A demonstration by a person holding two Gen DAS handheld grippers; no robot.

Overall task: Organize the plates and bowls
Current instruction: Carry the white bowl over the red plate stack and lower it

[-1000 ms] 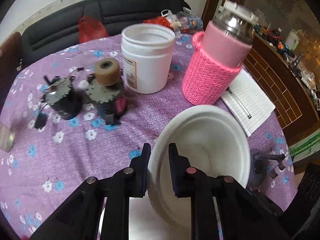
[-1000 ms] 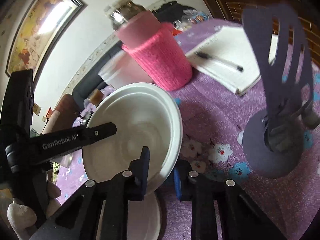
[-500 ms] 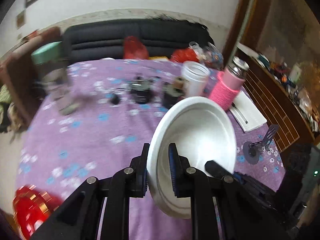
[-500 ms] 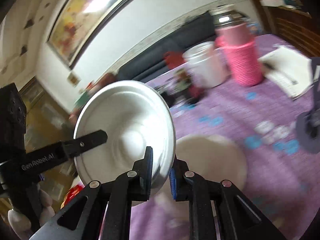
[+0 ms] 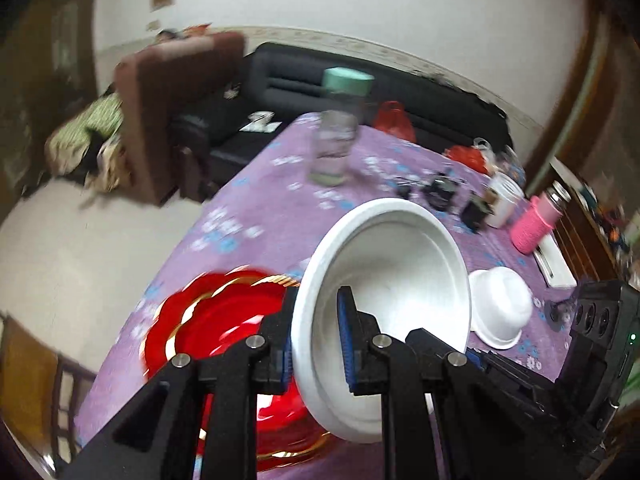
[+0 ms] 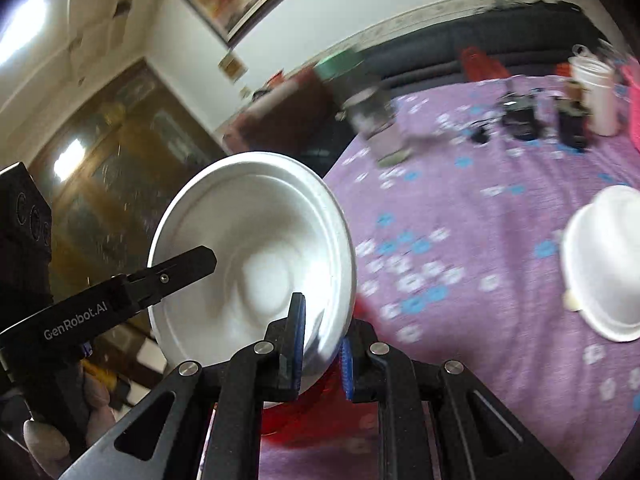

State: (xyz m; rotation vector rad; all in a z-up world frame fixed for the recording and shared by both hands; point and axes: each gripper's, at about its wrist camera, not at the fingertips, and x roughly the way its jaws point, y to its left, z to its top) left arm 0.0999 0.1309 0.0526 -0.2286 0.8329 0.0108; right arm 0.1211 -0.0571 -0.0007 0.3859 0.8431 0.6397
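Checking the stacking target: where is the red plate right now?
In the left wrist view the red plate lies on the purple tablecloth at lower left, just behind the left gripper and the white bowl it holds.

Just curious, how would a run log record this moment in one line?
left tool: shut on white foam bowl | right tool: same bowl's rim | below: red plate

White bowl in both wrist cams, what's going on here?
A person is working with two handheld grippers. Both the left gripper and the right gripper are shut on the rim of one white bowl, held tilted in the air above the purple floral tablecloth. A red plate with gold trim lies just below and beside the bowl. A second white bowl sits upside down on the cloth farther right. Both views are motion-blurred.
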